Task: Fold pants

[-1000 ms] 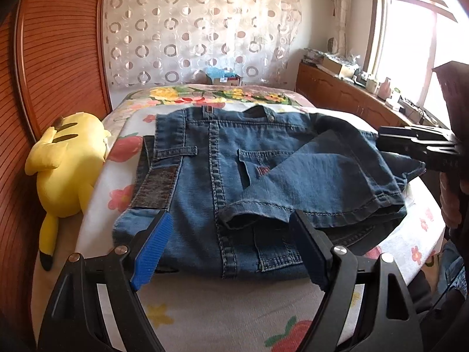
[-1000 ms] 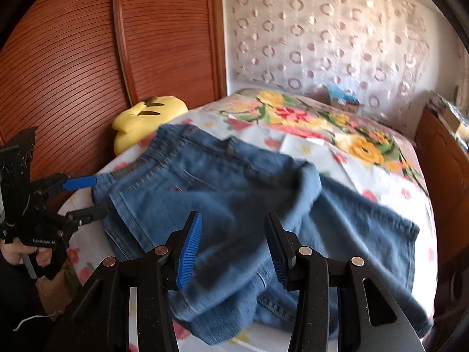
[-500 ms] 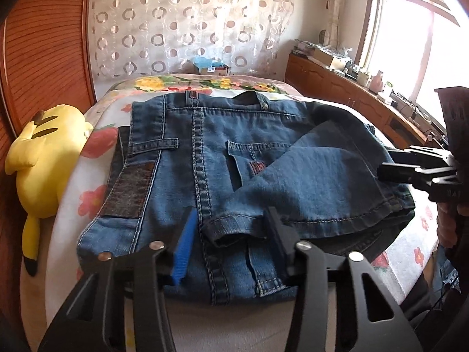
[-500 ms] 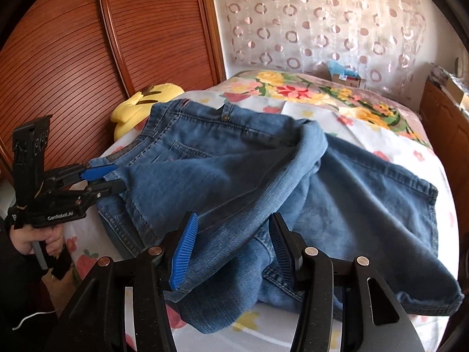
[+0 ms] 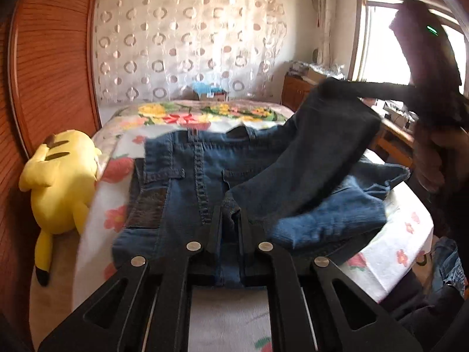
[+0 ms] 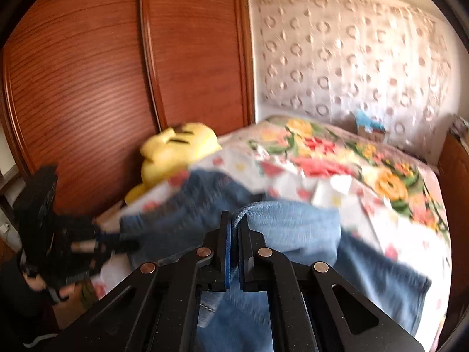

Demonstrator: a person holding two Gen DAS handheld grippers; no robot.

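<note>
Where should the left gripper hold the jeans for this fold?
At the hem edge nearest the camera, coming from the foot of the bed. The left gripper is already shut on that doubled denim edge of the jeans; the right gripper pinches the lifted leg.

Jeans [image 5: 181, 187] on floral bed [image 5: 395, 243]; left gripper [image 5: 230, 220] clamped on hem fold; right gripper [image 5: 331, 86] lifting leg; yellow plush [image 5: 61, 179] at left; wardrobe [image 5: 49, 58]; curtain [image 5: 187, 41].
</note>
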